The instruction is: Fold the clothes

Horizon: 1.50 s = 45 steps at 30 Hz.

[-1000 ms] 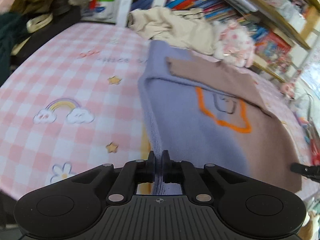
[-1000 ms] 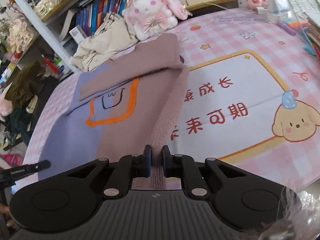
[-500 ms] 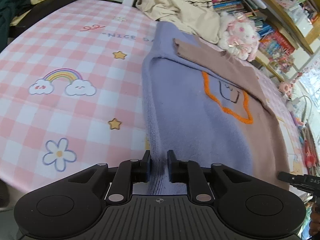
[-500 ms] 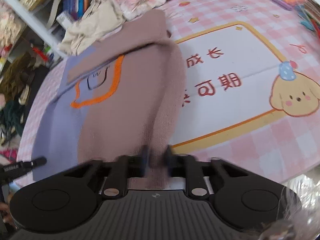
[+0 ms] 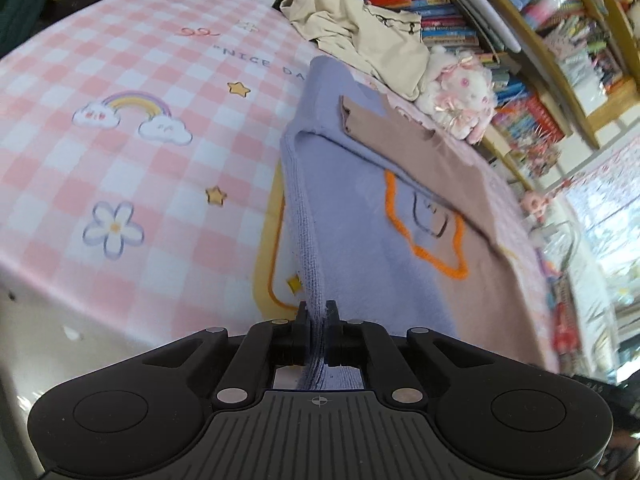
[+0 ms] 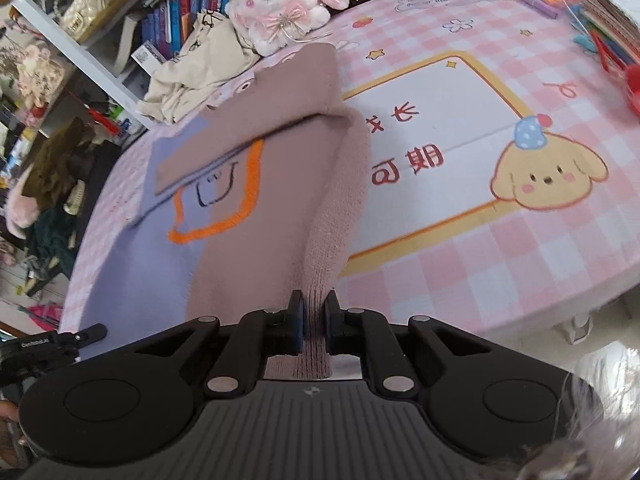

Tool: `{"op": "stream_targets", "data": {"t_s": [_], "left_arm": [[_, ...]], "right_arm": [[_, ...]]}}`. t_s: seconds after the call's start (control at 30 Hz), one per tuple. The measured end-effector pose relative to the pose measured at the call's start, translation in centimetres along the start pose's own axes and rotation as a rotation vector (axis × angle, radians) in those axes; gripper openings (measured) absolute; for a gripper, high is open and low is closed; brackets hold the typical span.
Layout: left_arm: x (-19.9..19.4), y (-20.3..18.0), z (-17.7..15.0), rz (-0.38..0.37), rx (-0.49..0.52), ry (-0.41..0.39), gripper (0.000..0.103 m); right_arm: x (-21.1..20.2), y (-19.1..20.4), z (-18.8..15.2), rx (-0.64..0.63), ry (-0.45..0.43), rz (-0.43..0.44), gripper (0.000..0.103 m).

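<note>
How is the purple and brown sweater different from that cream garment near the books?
The purple and brown knit sweater lies spread flat with a sleeve folded across; the cream garment sits crumpled in a heap. The sweater is pinched at its near edge by the left gripper and right gripper; the cream garment is untouched. Both rest on the pink checked cloth.

Crowded bookshelf (image 5: pixel 516 36), pink checked tablecloth (image 5: pixel 60 168), daylit window (image 5: pixel 612 216)
</note>
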<state>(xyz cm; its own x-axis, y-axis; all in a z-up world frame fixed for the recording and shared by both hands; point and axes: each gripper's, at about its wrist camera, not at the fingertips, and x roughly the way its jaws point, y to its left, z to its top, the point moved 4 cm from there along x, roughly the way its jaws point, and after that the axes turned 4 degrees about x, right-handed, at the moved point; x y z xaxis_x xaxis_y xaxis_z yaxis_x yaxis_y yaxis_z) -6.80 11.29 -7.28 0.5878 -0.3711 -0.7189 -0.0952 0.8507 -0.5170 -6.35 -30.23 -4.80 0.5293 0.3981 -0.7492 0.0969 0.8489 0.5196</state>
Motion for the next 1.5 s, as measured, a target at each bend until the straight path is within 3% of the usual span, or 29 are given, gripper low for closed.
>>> {"op": "stream_targets", "data": {"t_s": [0.23, 0.53, 0.67, 0.97, 1.13, 1.3, 1.5], "left_arm": [[-2.6, -0.4, -3.2, -0.027, -0.086, 0.009, 0.004], [-4.9, 0.3, -7.7, -0.013, -0.176, 0.058, 0.004], [-5.8, 0.0, -7.7, -0.052, -0.222, 0.030, 0.004], [-6.2, -2.8, 0.7, -0.231, -0.249, -0.205, 0.004], [-4.1, -3.9, 6.2, -0.276, -0.256, -0.300, 0.004], [-0.5, -3.5, 10.5, -0.273, -0.285, -0.284, 0.004], [3.7, -2.5, 13.1, -0.222, -0.277, -0.214, 0.004]], "right_arm": [[-2.9, -1.7, -2.4, 0.032, 0.047, 0.049, 0.010], [-5.7, -3.9, -6.1, 0.048, 0.179, 0.094, 0.010], [-6.8, -3.7, -5.7, 0.039, 0.164, 0.127, 0.010], [-8.3, -1.0, 2.5, 0.061, -0.050, 0.286, 0.009], [-6.4, 0.4, 8.2, 0.120, -0.158, 0.325, 0.009], [-2.9, 1.4, 12.9, 0.174, -0.188, 0.304, 0.009], [1.2, 1.2, 15.8, 0.192, -0.179, 0.232, 0.009]]}}
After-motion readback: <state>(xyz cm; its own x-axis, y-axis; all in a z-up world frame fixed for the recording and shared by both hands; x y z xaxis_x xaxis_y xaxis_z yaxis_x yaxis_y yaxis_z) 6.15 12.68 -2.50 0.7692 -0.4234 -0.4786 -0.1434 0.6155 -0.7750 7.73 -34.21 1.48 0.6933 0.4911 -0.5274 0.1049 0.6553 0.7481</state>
